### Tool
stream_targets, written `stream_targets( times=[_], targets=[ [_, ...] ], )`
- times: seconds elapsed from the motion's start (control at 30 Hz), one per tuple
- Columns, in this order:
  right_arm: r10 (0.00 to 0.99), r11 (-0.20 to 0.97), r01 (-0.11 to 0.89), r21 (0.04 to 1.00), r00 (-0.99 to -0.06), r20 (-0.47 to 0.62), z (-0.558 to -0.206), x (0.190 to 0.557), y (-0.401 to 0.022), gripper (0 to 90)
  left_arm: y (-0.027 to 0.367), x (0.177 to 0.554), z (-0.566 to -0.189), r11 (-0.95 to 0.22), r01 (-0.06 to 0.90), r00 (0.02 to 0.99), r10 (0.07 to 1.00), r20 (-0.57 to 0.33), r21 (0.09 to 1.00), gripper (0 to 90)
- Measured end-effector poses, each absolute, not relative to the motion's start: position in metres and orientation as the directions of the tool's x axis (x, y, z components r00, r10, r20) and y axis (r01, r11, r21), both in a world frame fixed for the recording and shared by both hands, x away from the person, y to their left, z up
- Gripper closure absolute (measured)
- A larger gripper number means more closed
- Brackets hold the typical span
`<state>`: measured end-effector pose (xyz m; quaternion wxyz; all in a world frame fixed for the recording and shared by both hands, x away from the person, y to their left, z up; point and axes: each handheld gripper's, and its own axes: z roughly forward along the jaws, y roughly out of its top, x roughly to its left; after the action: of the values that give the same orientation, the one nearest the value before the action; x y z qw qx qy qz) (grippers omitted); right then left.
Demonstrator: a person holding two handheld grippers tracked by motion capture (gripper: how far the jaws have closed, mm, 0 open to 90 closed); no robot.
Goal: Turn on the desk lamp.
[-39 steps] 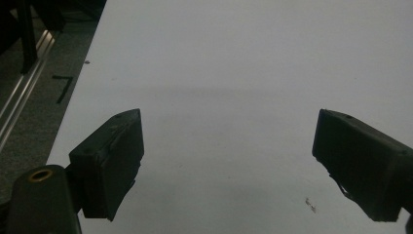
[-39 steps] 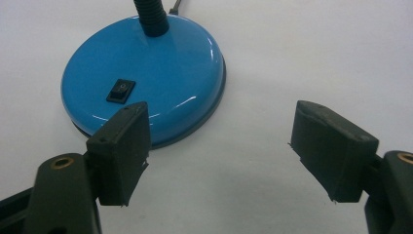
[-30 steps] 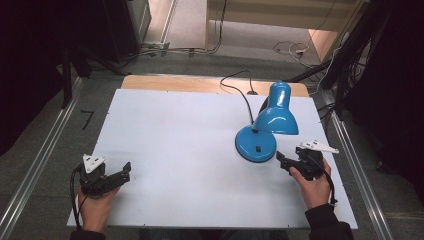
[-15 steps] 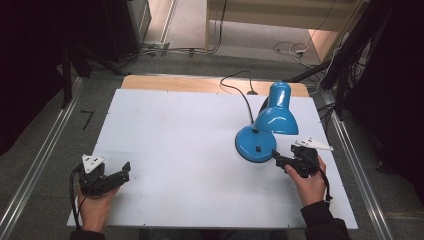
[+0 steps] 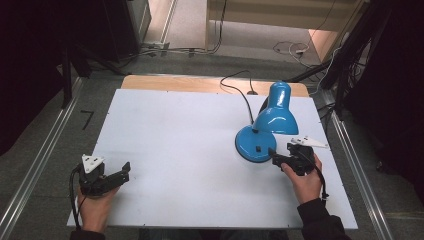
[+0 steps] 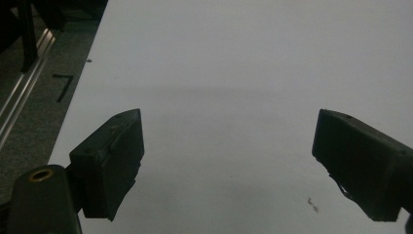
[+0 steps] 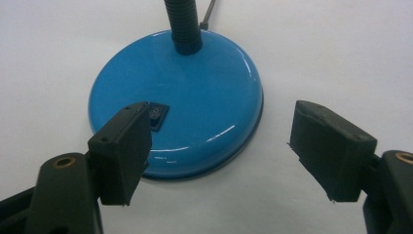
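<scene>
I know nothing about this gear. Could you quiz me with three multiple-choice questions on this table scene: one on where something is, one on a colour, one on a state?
1. Where does the lamp stand on the table?
A. the person's right side
B. left side
C. on the floor

2. What colour is the lamp base?
A. red
B. blue
C. white

3. How do the right gripper jaws stand?
A. clamped on the base
B. shut on nothing
C. open, close before the base

Answers: 1 A, the high view shows it by the right hand. 2 B, glossy blue in both views. 3 C, a wide gap shows between the jaws.
</scene>
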<state>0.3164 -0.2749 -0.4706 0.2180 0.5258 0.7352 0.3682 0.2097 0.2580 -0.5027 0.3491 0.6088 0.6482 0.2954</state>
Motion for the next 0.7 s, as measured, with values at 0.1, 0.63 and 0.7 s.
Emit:
stream_targets(
  times=[0.1, 0.63, 0.7],
  targets=[
    [0.933, 0.18, 0.611, 0.771, -0.355, 0.063, -0.471, 0.317, -0.272, 22.4, 0.258, 0.21, -0.503, 0.085, 0.582, -0.016, 0.996, -0.093, 0.808, 12.2],
    [0.902, 0.201, 0.578, 0.791, -0.424, 0.08, -0.475, 0.326, -0.258, 60.9, 0.259, 0.209, -0.502, 0.087, 0.58, -0.015, 0.995, -0.096, 0.81, 12.6],
    [0.901, 0.198, 0.58, 0.79, -0.424, 0.086, -0.475, 0.327, -0.257, 63.2, 0.259, 0.209, -0.502, 0.087, 0.58, -0.015, 0.995, -0.097, 0.81, 12.6]
  ],
)
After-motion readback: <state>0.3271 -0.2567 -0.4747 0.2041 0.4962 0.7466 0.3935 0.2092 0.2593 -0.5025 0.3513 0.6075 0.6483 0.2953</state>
